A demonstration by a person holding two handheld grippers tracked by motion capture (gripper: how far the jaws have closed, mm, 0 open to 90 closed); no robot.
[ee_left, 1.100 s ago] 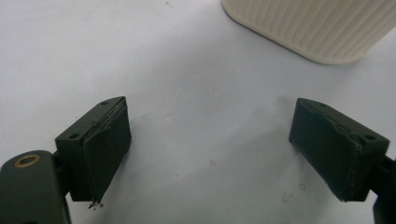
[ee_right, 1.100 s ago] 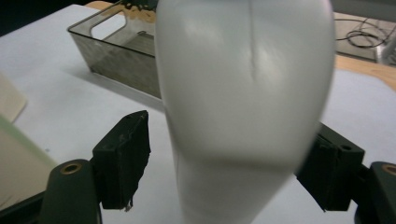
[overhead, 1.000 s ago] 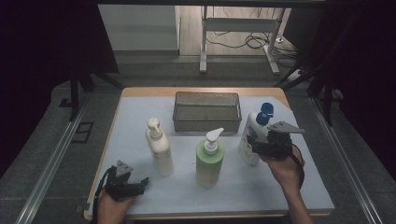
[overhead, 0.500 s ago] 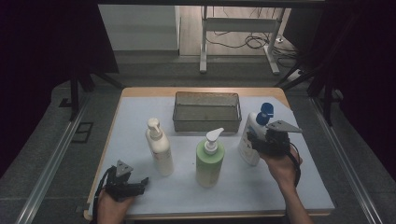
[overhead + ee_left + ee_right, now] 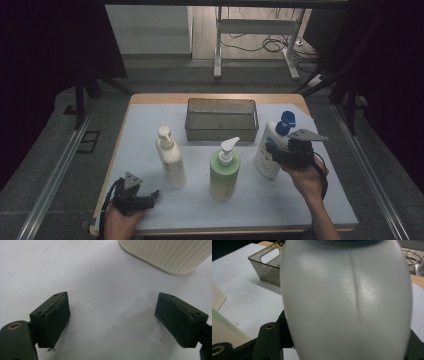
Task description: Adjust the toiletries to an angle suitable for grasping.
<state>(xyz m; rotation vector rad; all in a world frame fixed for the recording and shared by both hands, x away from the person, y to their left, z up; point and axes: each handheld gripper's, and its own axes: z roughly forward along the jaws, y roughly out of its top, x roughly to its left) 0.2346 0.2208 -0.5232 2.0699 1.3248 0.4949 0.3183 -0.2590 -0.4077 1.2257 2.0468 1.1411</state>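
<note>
In the high view we see our right gripper (image 5: 274, 150) set against the white bottle with the blue cap (image 5: 270, 150), which stands upright on the white table cover (image 5: 145, 125) at the right side, just right of and nearer than the mesh basket (image 5: 221, 119). In the right gripper view the bottle's pale body (image 5: 347, 305) sits between our jaws, which flank it on both sides; its sides hide the pads, so contact looks close, and we read the gripper as closed around the bottle. Our right hand (image 5: 305, 172) holds the tool from the near side.

Our left gripper (image 5: 145, 197) rests low at the near left edge of the table, held by our left hand (image 5: 120, 220). In the left gripper view its jaws stand wide apart with nothing between them but bare white cover; the ribbed base of the cream pump bottle (image 5: 167, 255) lies beyond them, apart from both pads.

In the high view that cream pump bottle (image 5: 170, 157) stands upright to the far right of the left gripper, and the green pump bottle (image 5: 224, 172) stands upright near the table's middle, between the cream bottle and the white one, apart from both.
</note>
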